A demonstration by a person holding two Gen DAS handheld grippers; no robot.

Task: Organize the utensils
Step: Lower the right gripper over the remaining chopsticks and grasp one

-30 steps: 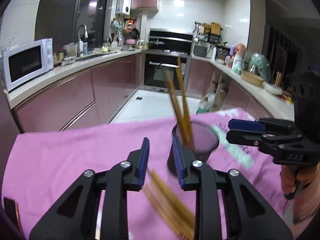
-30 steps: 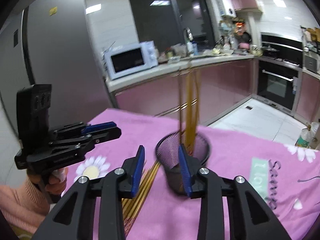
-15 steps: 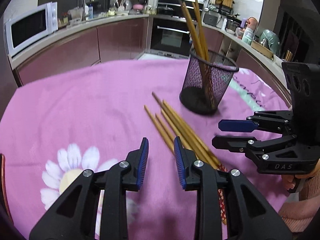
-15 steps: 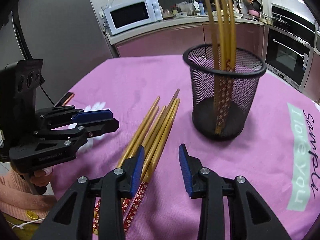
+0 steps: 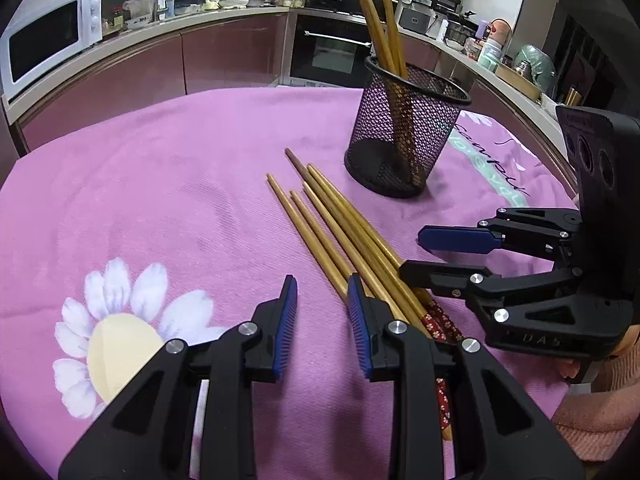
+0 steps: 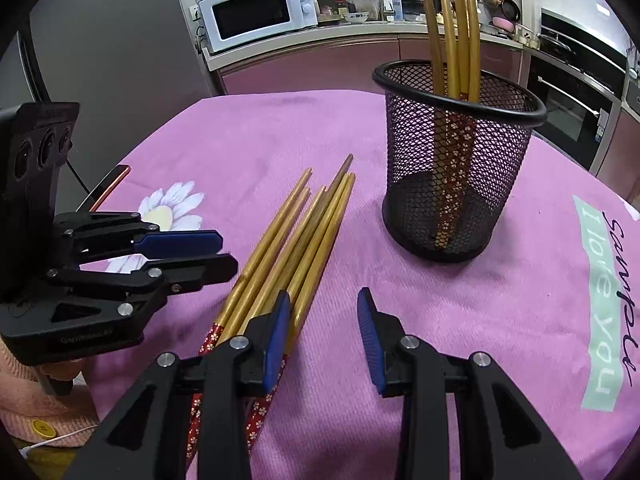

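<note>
Facing the pink cloth (image 5: 168,184) on the counter, you held both grippers low over a loose bundle of bamboo chopsticks (image 5: 340,232). Your left gripper (image 5: 322,320) had its jaws spread part way with nothing between the blue pads; its right-hand finger stood over the bundle's thick ends, and whether it touched them could not be told. Your right gripper (image 6: 323,334) was likewise spread and empty, its left-hand finger in front of the red flower-patterned handles.

The chopsticks lay side by side on the cloth, tips pointing toward the black mesh holder (image 6: 456,152), which stood upright near those tips but apart from them. More chopsticks (image 6: 456,40) stood inside the holder, leaning against its rim.

Legible writing: a pale green band on the cloth (image 6: 600,304) read "I love you" in white beneath a cursive word that could not be read with certainty. In the left wrist view, the body of your right gripper (image 5: 452,254) bore the raised letters "DAS". In the right wrist view, a small raised label on the body of your left gripper (image 6: 200,252) was too faint to read.

A printed daisy (image 5: 120,328) decorated the cloth, and a white microwave (image 6: 256,12) stood on the kitchen worktop behind.
</note>
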